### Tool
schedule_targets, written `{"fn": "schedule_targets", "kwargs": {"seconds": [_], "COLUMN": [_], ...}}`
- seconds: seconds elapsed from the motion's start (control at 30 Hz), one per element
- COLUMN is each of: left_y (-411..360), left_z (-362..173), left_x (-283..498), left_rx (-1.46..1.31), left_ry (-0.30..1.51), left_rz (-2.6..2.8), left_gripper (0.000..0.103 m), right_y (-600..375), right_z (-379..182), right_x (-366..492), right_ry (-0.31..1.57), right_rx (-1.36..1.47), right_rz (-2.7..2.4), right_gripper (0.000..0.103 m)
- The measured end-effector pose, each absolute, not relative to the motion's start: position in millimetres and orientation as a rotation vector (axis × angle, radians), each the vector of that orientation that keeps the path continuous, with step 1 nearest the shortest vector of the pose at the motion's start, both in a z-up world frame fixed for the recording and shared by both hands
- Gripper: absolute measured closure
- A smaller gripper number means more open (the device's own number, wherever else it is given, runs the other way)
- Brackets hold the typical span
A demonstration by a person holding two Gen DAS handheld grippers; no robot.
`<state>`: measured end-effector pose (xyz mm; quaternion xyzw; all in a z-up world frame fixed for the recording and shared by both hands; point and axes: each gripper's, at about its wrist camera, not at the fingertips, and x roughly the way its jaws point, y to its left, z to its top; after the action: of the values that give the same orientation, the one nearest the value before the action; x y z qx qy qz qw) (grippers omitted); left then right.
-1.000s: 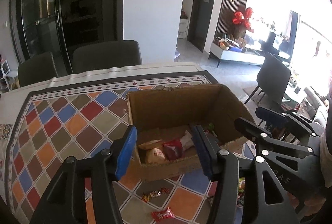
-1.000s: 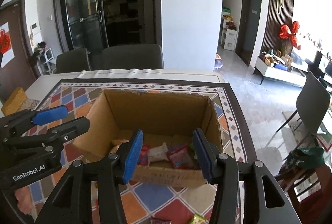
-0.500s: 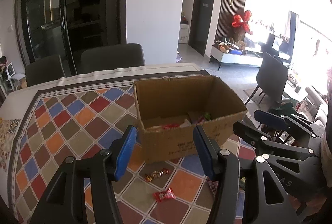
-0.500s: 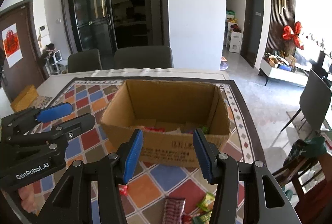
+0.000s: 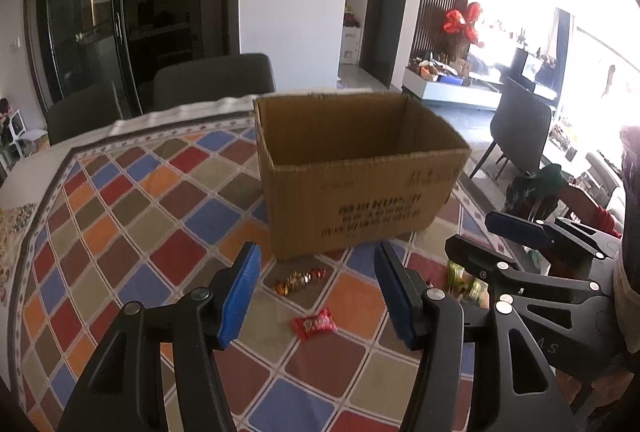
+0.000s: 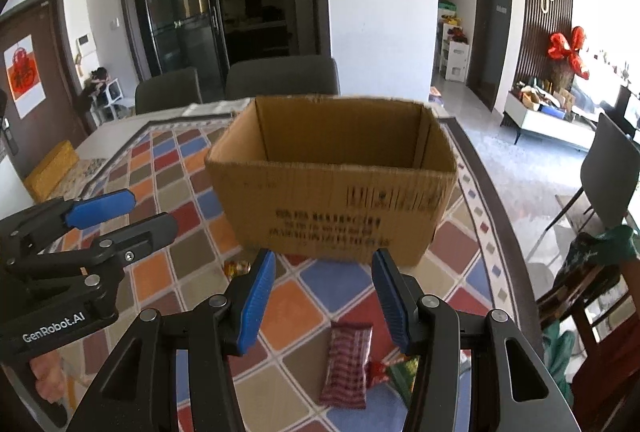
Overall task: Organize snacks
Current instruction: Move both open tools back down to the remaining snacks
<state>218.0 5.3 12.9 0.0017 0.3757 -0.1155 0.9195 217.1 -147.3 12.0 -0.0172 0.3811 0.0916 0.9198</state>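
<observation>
An open cardboard box [image 5: 360,184] [image 6: 332,200] stands on the checkered tablecloth [image 5: 120,224]; its contents are hidden from this low angle. My left gripper [image 5: 318,292] is open and empty, low over the cloth in front of the box, above a gold-wrapped candy [image 5: 299,281] and a small red packet [image 5: 313,324]. A green packet [image 5: 464,282] lies to its right. My right gripper [image 6: 324,302] is open and empty, above a dark red striped packet [image 6: 347,366] and red and green wrappers [image 6: 394,372]. A yellow candy [image 6: 237,267] lies by the box.
Dark chairs [image 5: 214,80] stand behind the table. More chairs [image 6: 612,172] stand off its right side. A yellow item [image 6: 50,168] lies at the table's far left edge. Each gripper shows in the other's view: the right gripper [image 5: 532,244] and the left gripper [image 6: 92,220].
Both grippers have pulled back and dropped from above the box to near table level. The box's inside is no longer visible and loose snacks in front have come into view.
</observation>
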Motion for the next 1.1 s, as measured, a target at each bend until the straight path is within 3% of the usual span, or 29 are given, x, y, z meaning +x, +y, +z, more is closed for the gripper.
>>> {"fn": "schedule_targets", "kwargs": {"seconds": [1.1], "left_y": [1], "left_z": [-104], "left_x": [224], "left_rx": [-0.056], "left_ry": [1.075], "left_rz": [-0.235], "left_gripper": [0.045], "right_y": [-151], "right_z": [-99], "right_x": [216], "right_ry": [1.107], "right_rx": [-0.026], "right_rz": [0.172], "right_gripper": [0.052]}}
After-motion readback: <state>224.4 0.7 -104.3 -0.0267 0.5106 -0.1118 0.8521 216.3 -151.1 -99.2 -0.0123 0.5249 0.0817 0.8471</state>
